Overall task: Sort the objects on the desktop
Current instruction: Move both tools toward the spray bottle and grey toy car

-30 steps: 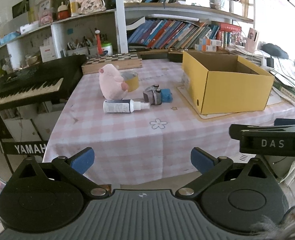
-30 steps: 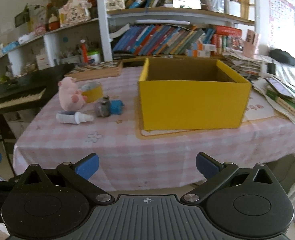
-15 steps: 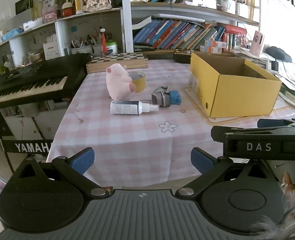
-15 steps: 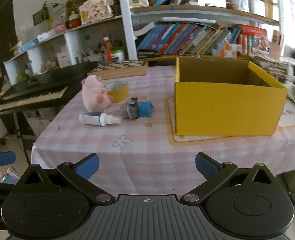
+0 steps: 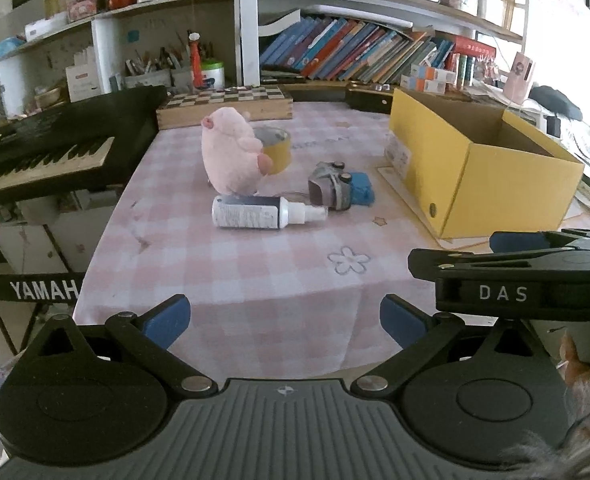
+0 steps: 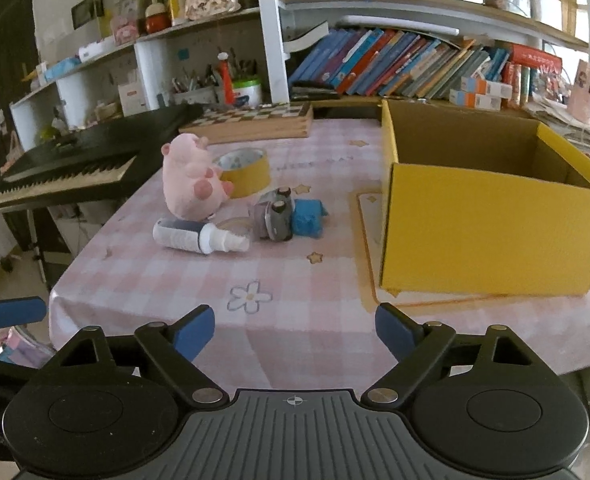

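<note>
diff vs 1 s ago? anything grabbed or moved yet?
Both grippers have advanced toward the table: left gripper and right gripper are open and empty. Nothing grabbed. Pink pig plush, spray bottle, tape roll and yellow box unmoved.

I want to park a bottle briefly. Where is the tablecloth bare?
Bare cloth runs from the table's near edge up to the lying white spray bottle, left of the yellow cardboard box. Crowded: pink plush pig, yellow tape roll, grey toy car.
</note>
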`<state>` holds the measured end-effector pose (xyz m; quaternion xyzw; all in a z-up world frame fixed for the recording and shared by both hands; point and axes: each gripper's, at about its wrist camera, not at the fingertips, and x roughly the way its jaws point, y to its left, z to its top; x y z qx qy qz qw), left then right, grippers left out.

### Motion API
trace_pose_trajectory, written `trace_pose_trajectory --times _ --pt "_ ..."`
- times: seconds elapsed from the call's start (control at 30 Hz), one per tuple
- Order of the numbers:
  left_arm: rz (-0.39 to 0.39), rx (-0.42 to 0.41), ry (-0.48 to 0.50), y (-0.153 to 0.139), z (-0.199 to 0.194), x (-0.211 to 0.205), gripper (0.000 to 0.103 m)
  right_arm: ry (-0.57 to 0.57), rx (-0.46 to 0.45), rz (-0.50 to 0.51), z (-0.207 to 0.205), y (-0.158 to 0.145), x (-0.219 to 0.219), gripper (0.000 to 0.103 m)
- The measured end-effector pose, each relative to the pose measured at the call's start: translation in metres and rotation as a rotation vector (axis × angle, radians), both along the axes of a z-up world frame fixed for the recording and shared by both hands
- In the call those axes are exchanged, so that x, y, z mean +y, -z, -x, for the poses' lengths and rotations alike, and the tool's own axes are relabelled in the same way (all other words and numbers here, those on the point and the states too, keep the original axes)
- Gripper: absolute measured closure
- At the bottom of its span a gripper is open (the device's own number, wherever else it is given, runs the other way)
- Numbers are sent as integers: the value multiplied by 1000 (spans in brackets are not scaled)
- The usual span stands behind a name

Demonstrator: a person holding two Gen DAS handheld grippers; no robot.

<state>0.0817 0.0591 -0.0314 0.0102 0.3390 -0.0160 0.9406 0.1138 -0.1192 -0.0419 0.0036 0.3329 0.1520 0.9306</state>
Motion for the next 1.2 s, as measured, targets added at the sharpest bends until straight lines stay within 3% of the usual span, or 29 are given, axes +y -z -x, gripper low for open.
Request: trace_pose_trajectory --times 0.13,0.33,0.8,1.0,1.2 --pt "-4 6 18 3 -24 6 1 -14 -7 -1 -18 1 6 15" --pt "-5 24 42 12 -59 13 2 -34 -17 -4 -46 1 14 27" --pt "-22 68 131 27 -107 15 2 -45 2 -14 -93 7 33 27" --pt "-80 57 190 29 -126 11 2 -36 13 -29 -103 5 34 29" --pt "-201 18 283 29 -145 11 2 -40 28 -43 -106 6 37 29"
